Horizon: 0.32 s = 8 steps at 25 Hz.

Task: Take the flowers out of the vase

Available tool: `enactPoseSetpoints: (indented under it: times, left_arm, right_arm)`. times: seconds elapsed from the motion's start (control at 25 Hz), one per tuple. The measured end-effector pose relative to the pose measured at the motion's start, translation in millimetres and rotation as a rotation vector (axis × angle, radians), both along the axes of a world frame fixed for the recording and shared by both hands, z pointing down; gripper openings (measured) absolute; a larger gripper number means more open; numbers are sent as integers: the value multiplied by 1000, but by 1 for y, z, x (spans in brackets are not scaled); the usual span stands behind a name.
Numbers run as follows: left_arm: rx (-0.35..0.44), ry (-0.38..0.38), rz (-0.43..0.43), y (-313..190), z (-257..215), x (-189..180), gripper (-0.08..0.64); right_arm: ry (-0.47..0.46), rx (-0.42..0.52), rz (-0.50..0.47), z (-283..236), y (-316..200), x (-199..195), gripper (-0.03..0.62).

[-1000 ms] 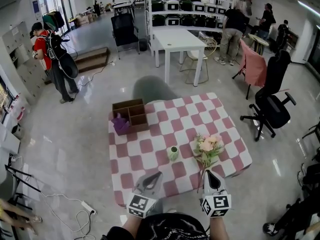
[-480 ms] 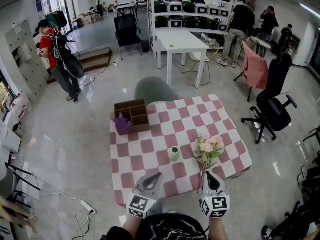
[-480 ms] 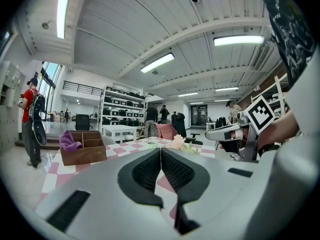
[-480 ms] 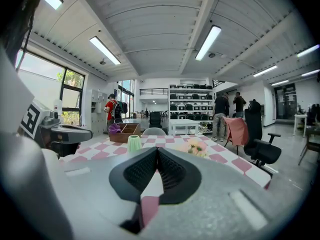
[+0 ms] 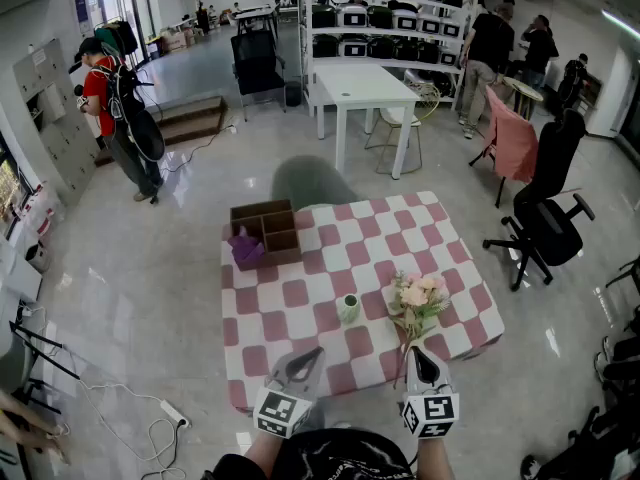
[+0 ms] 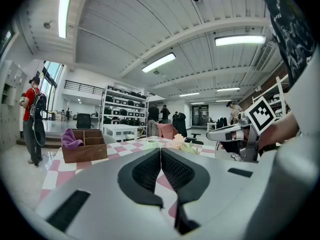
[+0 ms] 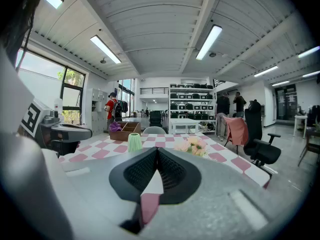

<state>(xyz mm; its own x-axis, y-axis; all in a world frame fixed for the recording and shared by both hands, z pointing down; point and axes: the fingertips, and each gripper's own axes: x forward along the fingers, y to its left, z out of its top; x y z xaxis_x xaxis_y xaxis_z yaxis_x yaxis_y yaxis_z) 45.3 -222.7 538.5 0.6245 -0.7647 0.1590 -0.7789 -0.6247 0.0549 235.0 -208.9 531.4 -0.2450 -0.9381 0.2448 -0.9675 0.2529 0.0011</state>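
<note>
Flowers [image 5: 415, 298] lie flat on the checkered bench [image 5: 300, 258], outside the green vase [image 5: 348, 308], just beside it at 3 o'clock. Left claw [image 5: 316, 350] and right claw [image 5: 416, 352] are both fully closed and empty, at the bench's 6 o'clock edge.

My grey left gripper [image 5: 315, 351] and right gripper [image 5: 419, 352] carry black ribbed pads [image 6: 147, 171] and cubes [image 5: 279, 412] with black-and-white square markers. My black top [image 5: 340, 458] has white streaks.

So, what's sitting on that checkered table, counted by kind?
Green vase: 1
Bunch of flowers, lying outside the vase: 1
Wooden box: 1
Purple cloth, in the box: 1
Total: 4
</note>
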Motion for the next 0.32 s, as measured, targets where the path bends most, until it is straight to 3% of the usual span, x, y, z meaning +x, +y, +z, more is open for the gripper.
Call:
enactPoseSetpoints:
  times: [0.32]
  left_arm:
    - [-14, 1, 2, 3, -3, 3, 12]
  right_arm:
    - [9, -15, -5, 5, 4, 0, 5]
